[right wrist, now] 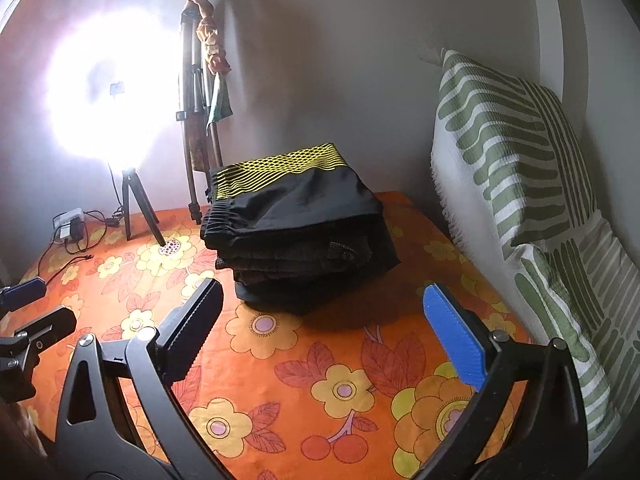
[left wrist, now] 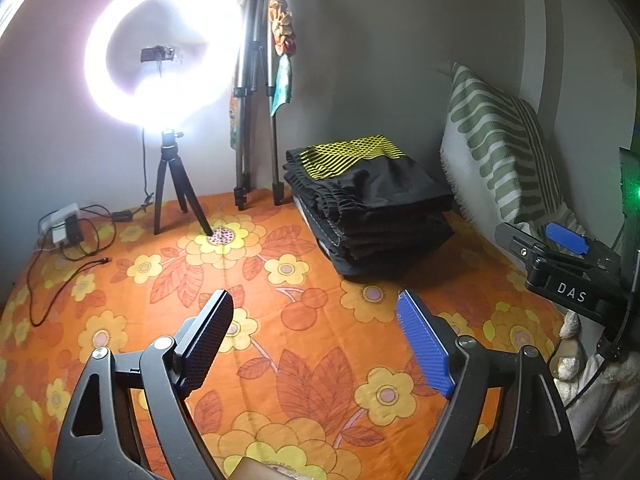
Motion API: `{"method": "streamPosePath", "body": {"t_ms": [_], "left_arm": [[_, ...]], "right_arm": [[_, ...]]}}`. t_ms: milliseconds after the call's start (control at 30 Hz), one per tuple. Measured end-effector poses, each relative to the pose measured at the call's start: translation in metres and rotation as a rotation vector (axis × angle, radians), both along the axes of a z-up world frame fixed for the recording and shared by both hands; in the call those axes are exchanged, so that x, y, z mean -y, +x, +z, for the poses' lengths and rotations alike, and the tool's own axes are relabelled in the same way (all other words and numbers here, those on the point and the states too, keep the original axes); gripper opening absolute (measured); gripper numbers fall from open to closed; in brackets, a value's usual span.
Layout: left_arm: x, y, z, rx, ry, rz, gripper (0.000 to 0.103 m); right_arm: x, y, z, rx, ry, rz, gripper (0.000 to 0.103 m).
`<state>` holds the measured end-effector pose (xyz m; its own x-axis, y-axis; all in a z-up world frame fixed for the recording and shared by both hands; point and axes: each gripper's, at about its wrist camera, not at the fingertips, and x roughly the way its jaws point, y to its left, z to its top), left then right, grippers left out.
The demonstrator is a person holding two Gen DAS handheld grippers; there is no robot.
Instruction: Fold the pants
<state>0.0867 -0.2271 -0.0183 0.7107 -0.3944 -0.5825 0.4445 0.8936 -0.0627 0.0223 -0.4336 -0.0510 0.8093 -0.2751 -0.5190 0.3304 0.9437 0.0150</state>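
Blown-out glare from ring light, dim fisheye-warped edges.

An orange floral bed carries stacked pants at its back, pillows along the right edge, tripods and cables back-left.

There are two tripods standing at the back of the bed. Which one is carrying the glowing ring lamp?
The short black tripod, on the left, carries the bright ring lamp. The taller silver-grey tripod beside it stands folded against the wall, with only patterned cloths hanging from its top.
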Motion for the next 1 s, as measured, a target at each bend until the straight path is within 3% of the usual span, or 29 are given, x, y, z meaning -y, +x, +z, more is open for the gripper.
{"method": "streamPosePath", "body": {"t_ms": [1000], "left_arm": [[-0.0030,-0.0050,0.0049,0.020,0.013,0.007,0.087]], "right_arm": [[-0.0018,-0.0040,0.0061,0.037,-0.027,-0.022,0.103]]}}
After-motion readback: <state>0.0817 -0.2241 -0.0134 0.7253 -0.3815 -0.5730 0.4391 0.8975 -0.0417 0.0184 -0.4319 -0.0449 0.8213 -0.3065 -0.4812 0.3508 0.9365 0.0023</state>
